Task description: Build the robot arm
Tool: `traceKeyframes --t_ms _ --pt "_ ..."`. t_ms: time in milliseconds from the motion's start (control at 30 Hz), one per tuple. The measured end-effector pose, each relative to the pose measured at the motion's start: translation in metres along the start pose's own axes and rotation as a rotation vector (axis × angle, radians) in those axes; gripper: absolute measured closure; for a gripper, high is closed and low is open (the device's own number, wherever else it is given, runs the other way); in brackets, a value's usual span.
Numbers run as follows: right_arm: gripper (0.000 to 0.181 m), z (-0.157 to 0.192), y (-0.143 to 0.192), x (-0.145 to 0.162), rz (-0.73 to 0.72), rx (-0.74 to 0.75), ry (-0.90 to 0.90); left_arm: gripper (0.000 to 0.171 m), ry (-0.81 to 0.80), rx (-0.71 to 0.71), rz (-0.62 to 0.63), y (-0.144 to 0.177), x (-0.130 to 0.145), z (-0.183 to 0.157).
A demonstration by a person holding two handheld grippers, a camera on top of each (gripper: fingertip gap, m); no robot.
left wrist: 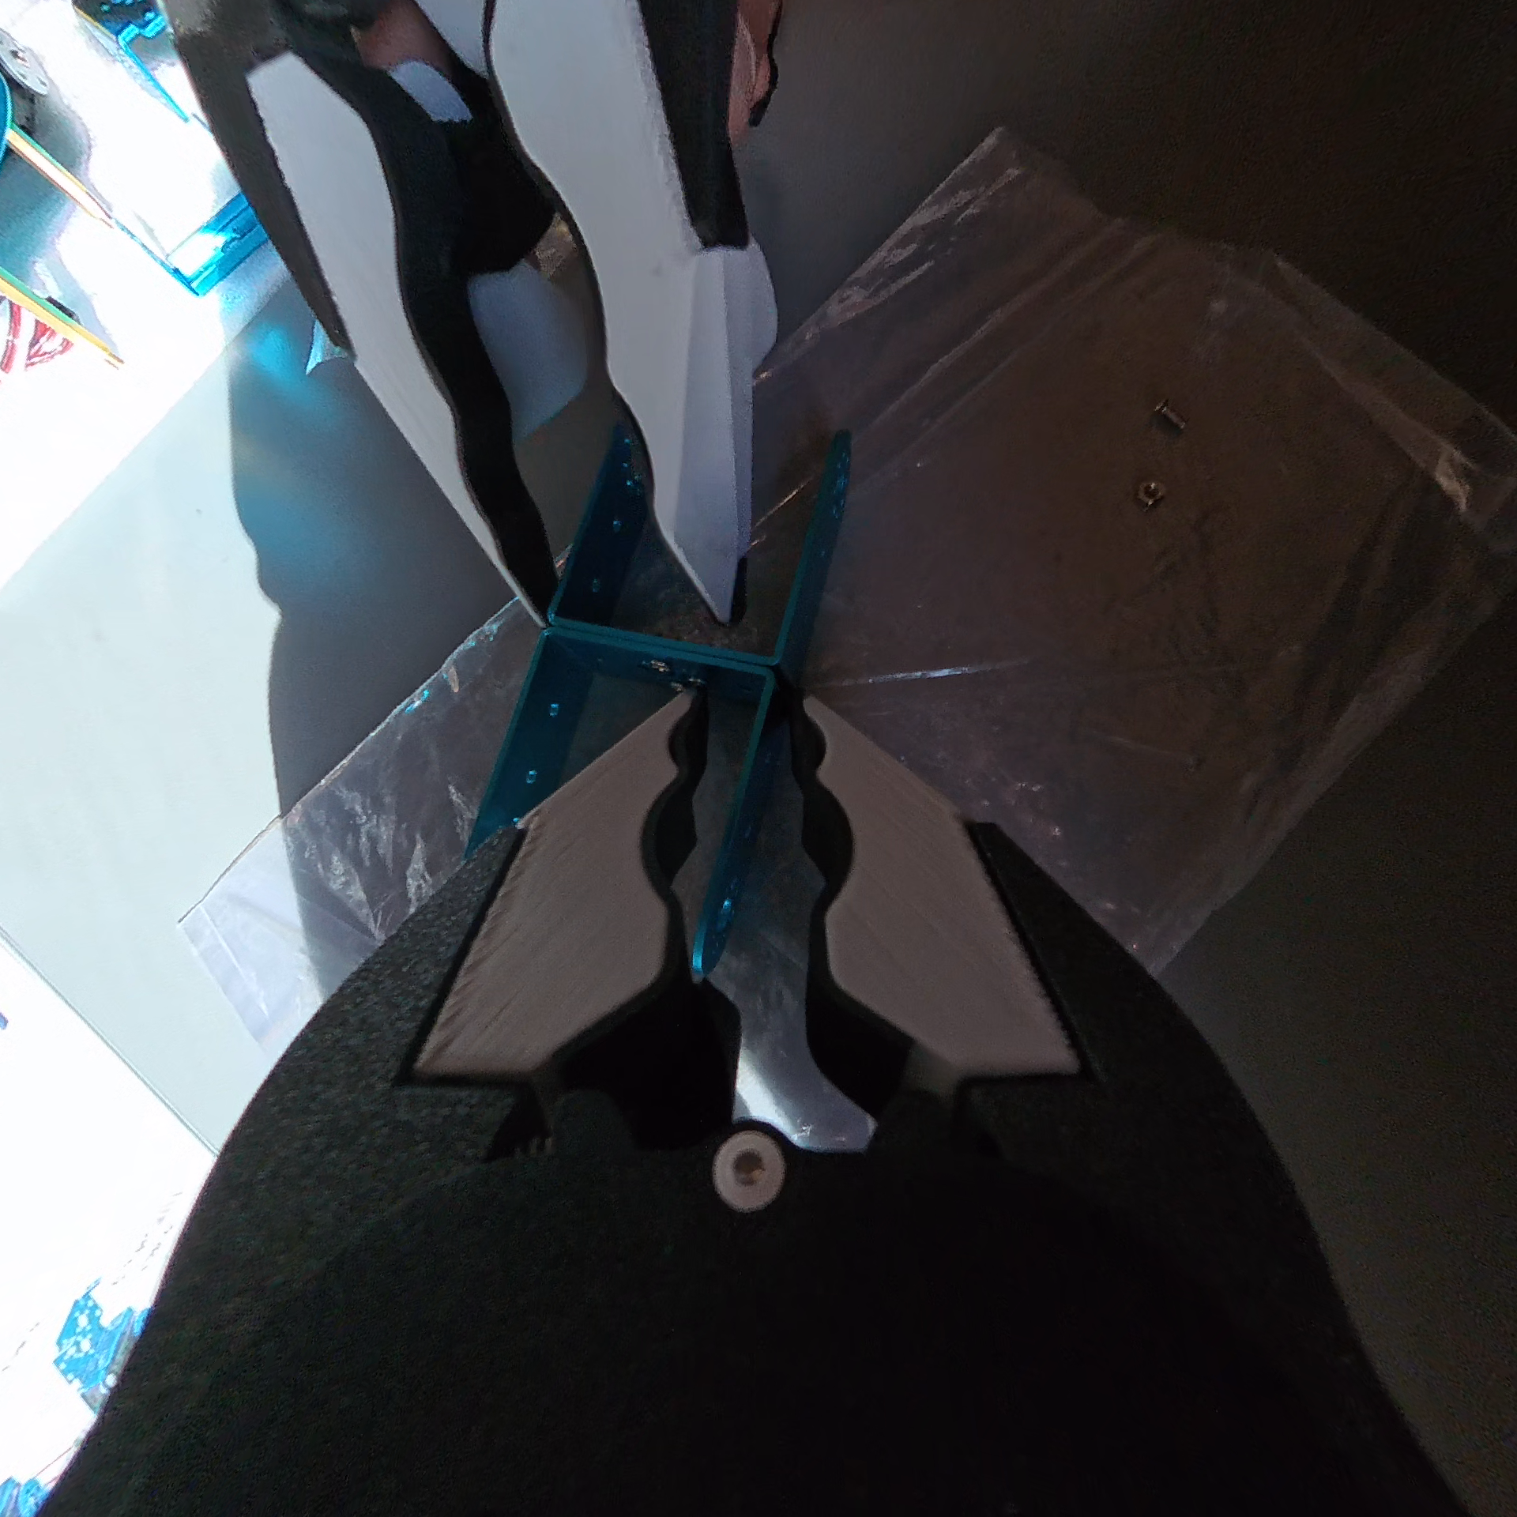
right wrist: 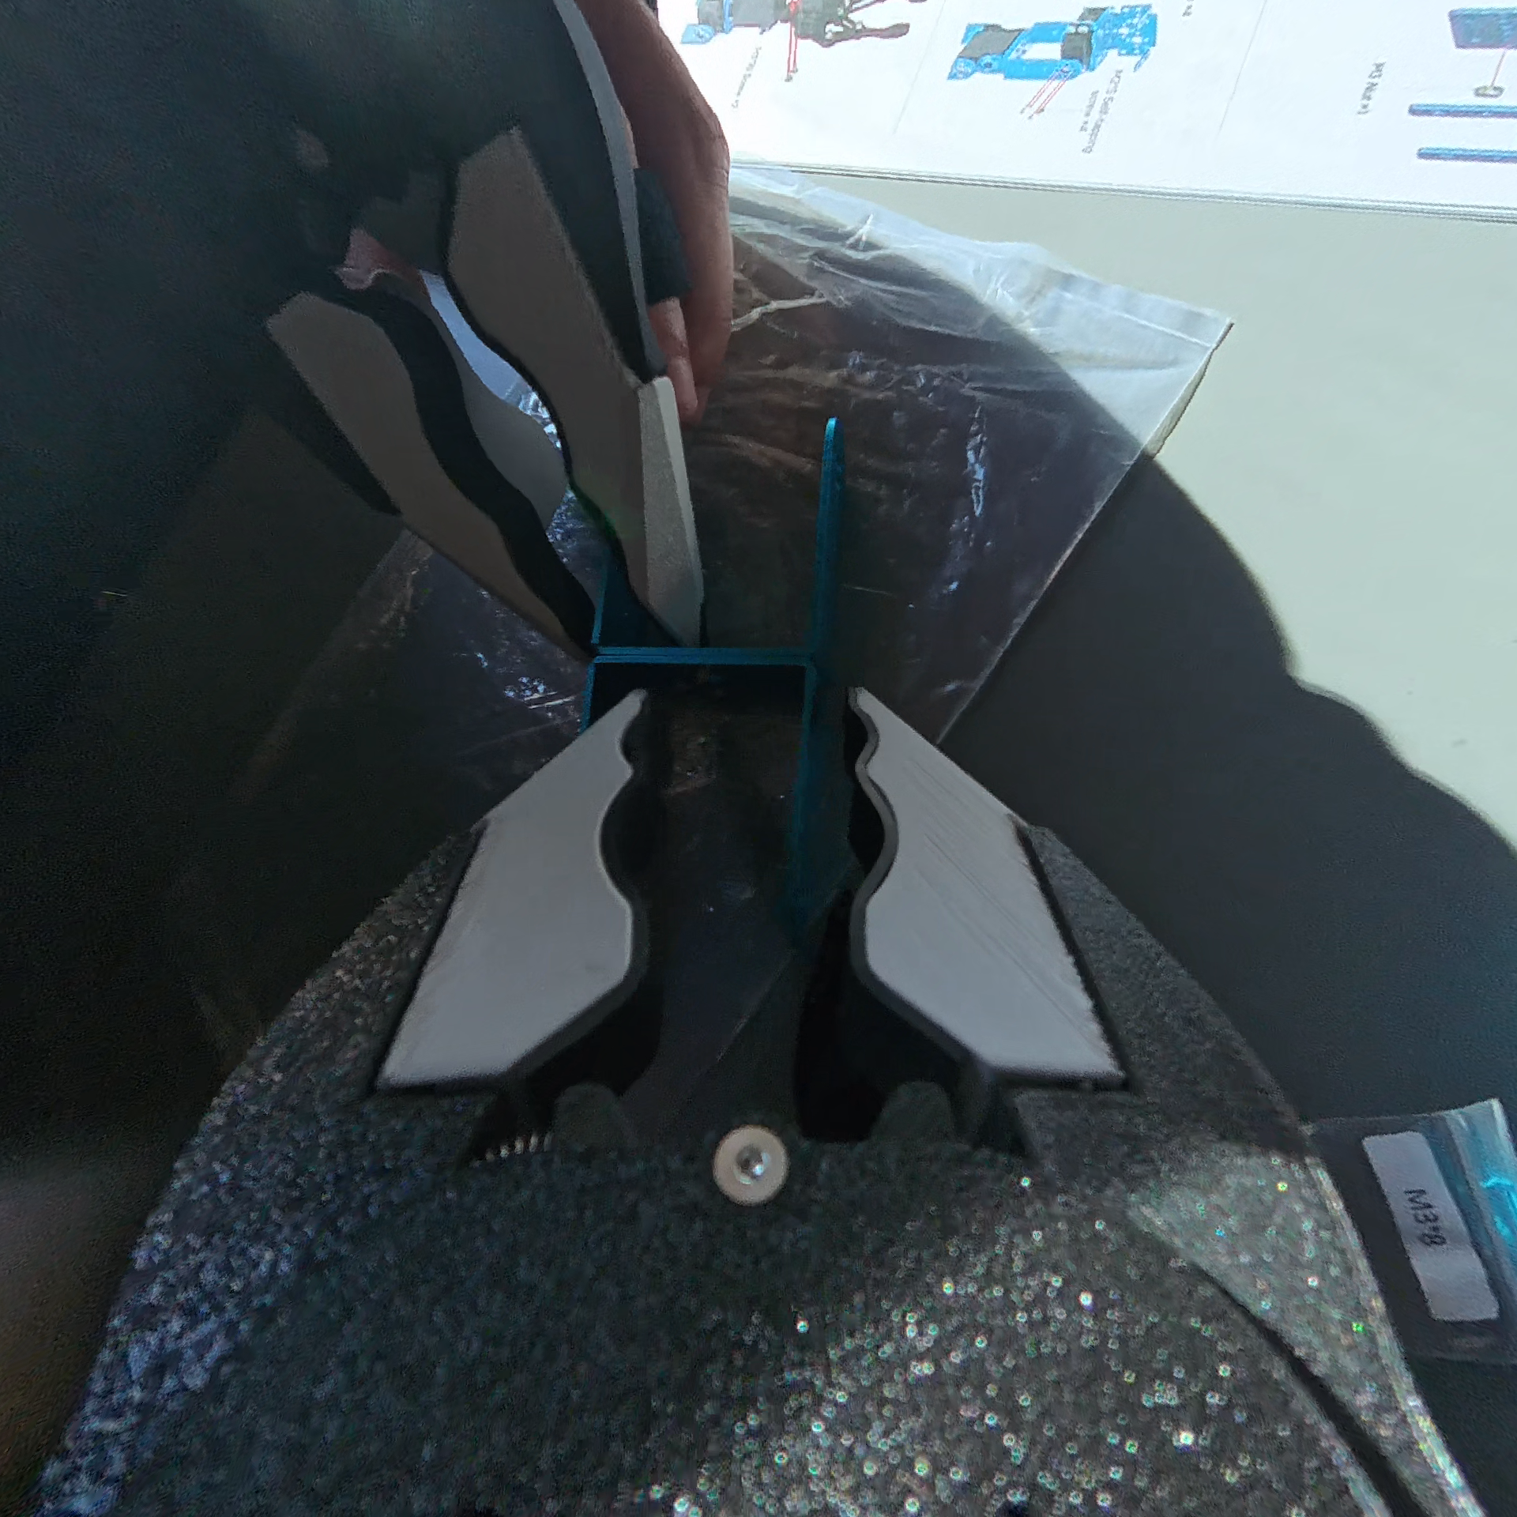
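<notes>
I have both claws meeting over two blue metal brackets [left wrist: 657, 665] standing back to back on a clear plastic bag [left wrist: 1149, 575] on the surface [left wrist: 123, 575]. My left claw [left wrist: 743, 702] is partly open, its fingers straddling the near bracket's right flange [left wrist: 739, 837]; whether they press it I cannot tell. My right claw [right wrist: 747, 698] is also partly open around a flange [right wrist: 813, 788] on its side, without clearly pinching it. Two small screws [left wrist: 1157, 451] lie on the bag, far right. A printed instruction sheet [right wrist: 1149, 98] lies beyond the bag.
</notes>
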State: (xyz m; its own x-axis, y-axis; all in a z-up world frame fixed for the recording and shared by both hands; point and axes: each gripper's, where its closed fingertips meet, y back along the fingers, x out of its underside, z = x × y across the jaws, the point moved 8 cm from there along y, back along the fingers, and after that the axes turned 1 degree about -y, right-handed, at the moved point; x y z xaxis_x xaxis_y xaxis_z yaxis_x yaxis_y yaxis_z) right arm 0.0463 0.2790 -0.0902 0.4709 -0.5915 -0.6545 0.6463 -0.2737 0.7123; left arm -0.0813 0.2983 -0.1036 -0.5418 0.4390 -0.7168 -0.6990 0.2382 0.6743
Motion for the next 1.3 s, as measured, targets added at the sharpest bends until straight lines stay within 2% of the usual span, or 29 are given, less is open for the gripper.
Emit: traceKeyframes --t_ms 200,400,533,633,867,967,1300 --pt "0.143 0.0011 -0.0085 -0.0003 0.015 0.017 0.005 0.153 0.0 -0.001 0.001 -0.0002 -0.0005 -0.0003" --pt "0.149 -0.0035 -0.0065 0.0012 -0.023 -0.038 -0.06 0.153 -0.001 -0.002 0.001 -0.0001 -0.0004 -0.0003" --pt "0.148 -0.0032 -0.006 0.0021 -0.016 -0.039 -0.053 0.153 -0.001 0.003 -0.001 -0.0006 -0.0008 -0.0005" --pt "0.136 -0.0017 -0.0044 0.0009 -0.003 -0.005 -0.032 0.153 -0.002 0.002 0.0 -0.0008 -0.001 -0.0004" --pt "0.144 0.0011 -0.0078 -0.0001 0.02 0.004 -0.017 0.153 -0.004 -0.003 -0.001 -0.0009 -0.0015 -0.0008" --pt "0.145 -0.0025 -0.0073 0.002 -0.005 -0.04 -0.065 0.153 -0.008 -0.009 0.0 -0.0014 -0.0018 -0.0008" --pt "0.145 -0.0025 -0.0072 0.0026 -0.005 -0.052 -0.072 0.153 -0.009 -0.002 0.001 -0.002 -0.0022 -0.0017"
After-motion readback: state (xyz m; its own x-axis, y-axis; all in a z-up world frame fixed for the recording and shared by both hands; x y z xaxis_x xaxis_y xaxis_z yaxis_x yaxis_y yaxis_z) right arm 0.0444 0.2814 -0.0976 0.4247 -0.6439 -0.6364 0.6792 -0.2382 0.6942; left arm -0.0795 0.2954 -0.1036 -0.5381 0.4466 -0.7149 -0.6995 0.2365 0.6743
